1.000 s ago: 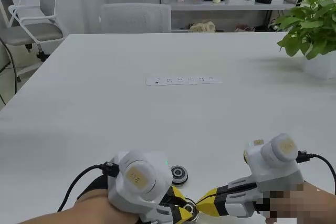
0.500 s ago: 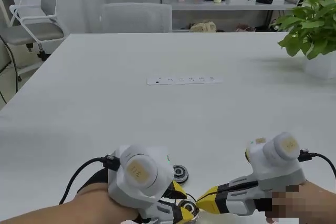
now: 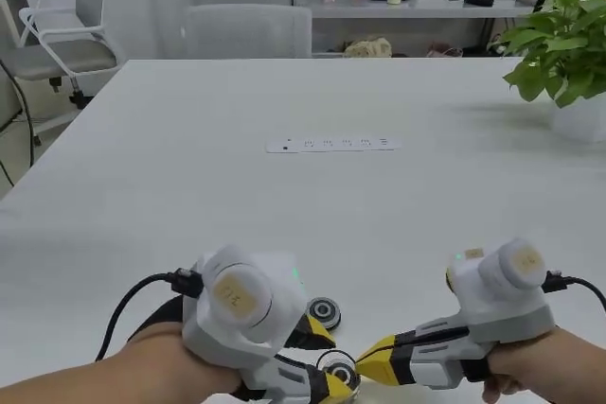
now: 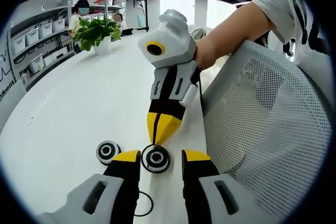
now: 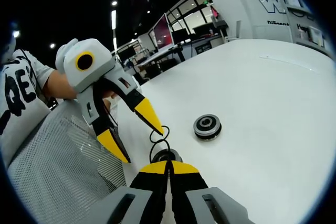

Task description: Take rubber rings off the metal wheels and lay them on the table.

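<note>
Wheel (image 4: 156, 158) lies flat, axle up, between my left gripper's (image 4: 161, 156) open jaws; right gripper (image 5: 169, 165) closed, tips at its rim.

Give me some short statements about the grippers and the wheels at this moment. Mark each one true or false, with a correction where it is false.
1. The left gripper has open jaws with a metal wheel between them. True.
2. The right gripper is wide open. False: its jaws are shut, and the tip points at that wheel.
3. A second wheel lies free on the table. True.
4. In the head view, the plant stands at the table's left side. False: it stands at the far right.
</note>
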Motion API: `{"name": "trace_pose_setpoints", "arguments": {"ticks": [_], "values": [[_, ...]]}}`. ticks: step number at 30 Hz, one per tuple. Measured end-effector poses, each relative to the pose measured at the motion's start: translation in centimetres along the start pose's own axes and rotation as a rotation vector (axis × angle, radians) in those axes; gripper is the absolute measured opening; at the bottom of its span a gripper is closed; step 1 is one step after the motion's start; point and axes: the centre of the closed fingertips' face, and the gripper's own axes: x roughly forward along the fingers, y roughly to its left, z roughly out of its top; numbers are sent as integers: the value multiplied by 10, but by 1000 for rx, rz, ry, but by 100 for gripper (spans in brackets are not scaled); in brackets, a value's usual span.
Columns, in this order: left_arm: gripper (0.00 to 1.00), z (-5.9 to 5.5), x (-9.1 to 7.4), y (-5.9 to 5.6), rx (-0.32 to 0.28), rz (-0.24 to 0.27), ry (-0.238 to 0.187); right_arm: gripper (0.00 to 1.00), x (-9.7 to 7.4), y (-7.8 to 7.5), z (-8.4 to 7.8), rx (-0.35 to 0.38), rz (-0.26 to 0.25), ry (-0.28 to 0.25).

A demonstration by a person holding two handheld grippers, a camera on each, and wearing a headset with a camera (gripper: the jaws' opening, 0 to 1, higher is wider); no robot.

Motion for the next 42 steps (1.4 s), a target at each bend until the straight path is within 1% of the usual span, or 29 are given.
{"name": "trace_pose_setpoints", "arguments": {"ticks": [5, 10, 15, 20, 23, 28, 30, 33, 42], "values": [[32, 3, -11, 0, -30, 5, -21, 0, -1, 0, 0, 3, 3, -1], [35, 5, -22, 1, -51, 17, -44, 0, -1, 0, 0, 6, 5, -2], [42, 7, -33, 2, -83, 34, -73, 0, -1, 0, -1, 8, 6, -1], [43, 8, -41, 2, -104, 45, -95, 0, -1, 0, -1, 13, 8, -2], [46, 7, -44, 3, -114, 56, -98, 0, 0, 0, -2, 15, 9, 2], [49, 13, -54, 5, -148, 73, -138, 0, 0, 0, -2, 16, 11, 4], [53, 14, -58, 6, -155, 79, -149, 0, 0, 0, -3, 17, 12, 4], [59, 12, -63, 6, -163, 89, -157, 0, 0, 0, -3, 20, 11, 5], [63, 2, -75, 6, -185, 113, -156, 0, 0, 1, -2, 19, 12, 7]]}}
